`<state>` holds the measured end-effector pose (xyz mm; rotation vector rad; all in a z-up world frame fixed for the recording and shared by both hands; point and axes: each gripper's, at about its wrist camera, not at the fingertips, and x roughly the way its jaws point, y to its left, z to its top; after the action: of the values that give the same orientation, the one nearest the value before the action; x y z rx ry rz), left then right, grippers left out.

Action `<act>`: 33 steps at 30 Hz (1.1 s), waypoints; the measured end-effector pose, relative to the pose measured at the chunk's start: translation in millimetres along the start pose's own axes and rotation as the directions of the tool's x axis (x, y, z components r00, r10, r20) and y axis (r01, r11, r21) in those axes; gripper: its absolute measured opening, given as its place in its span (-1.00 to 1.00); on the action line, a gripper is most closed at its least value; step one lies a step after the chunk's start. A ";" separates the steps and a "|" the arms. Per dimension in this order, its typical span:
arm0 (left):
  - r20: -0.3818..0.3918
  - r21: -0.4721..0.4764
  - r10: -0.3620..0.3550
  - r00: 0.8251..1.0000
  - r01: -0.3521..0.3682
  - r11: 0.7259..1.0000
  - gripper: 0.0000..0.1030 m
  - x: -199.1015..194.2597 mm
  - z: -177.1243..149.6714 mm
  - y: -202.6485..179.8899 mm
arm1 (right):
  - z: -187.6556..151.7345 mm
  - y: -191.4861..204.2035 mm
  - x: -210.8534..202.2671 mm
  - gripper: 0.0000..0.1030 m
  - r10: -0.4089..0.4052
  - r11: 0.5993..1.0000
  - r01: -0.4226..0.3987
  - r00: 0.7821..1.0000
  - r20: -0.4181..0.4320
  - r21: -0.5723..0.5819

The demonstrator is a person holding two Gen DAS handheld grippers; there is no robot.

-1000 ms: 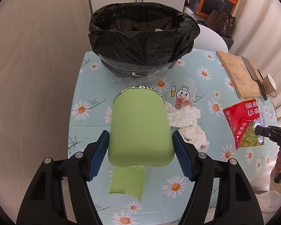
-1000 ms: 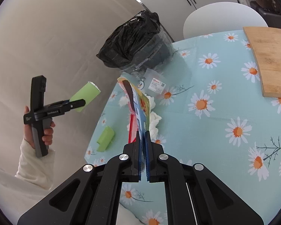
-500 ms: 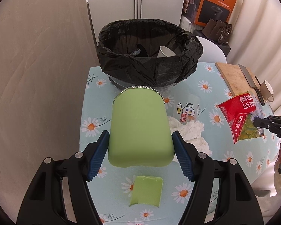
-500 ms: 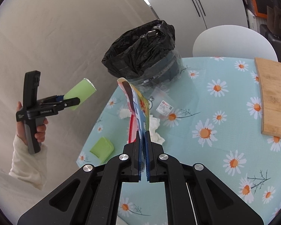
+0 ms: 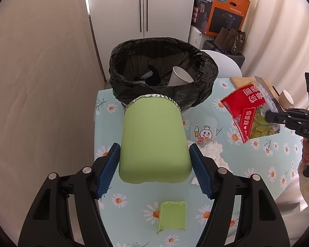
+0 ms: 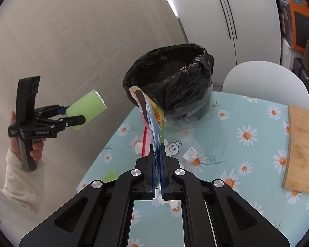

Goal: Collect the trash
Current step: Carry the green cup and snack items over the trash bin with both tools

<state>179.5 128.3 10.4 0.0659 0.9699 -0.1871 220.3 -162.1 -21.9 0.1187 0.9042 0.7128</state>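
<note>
Left gripper point(image 5: 154, 169): blue pads clamped on either side of a light-green, foil-rimmed snack pouch point(image 5: 154, 142), held in the air short of the bin. Right gripper point(image 6: 158, 164): jaws pinched tight on the edge of a red, printed plastic snack bag point(image 5: 250, 112), held above the table. Black-lined round trash bin point(image 5: 204, 76): on the far end of the daisy-print blue tablecloth point(image 6: 247, 164), a white paper cup point(image 5: 180, 76) inside. On the cloth: small green torn wrapper piece point(image 5: 172, 216), clear plastic cup with cartoon print point(image 5: 204, 132), crumpled white tissues point(image 5: 213, 150), wooden cutting board point(image 6: 302, 150).
</note>
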 end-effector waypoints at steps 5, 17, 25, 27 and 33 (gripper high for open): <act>0.013 0.036 -0.008 1.000 0.008 0.999 0.33 -0.4 8.0 4.5 | 19.7 8.7 2.4 -0.93 -0.023 0.999 0.024 0.999 0.025 -0.036; 0.059 0.116 -0.095 0.994 0.088 0.989 0.33 14.3 47.3 12.0 | 74.1 24.6 16.8 -0.93 -0.054 0.995 0.061 0.995 0.085 -0.080; 0.065 0.164 -0.158 0.985 0.145 0.976 0.33 40.5 76.1 19.5 | 106.7 25.3 29.7 -0.93 -0.079 0.993 0.089 0.989 0.127 -0.077; 0.068 0.172 -0.166 0.984 0.152 0.973 0.33 46.7 83.2 21.3 | 113.1 23.7 36.3 -0.93 -0.085 0.992 0.095 0.988 0.125 -0.077; 0.065 0.193 -0.192 0.979 0.177 0.965 0.33 70.2 106.0 25.9 | 130.0 15.0 58.9 -0.93 -0.100 0.992 0.107 0.989 0.107 -0.064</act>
<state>309.2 129.9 11.6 0.1392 0.8735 -0.4497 334.5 -89.3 25.6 0.0458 0.7801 0.6355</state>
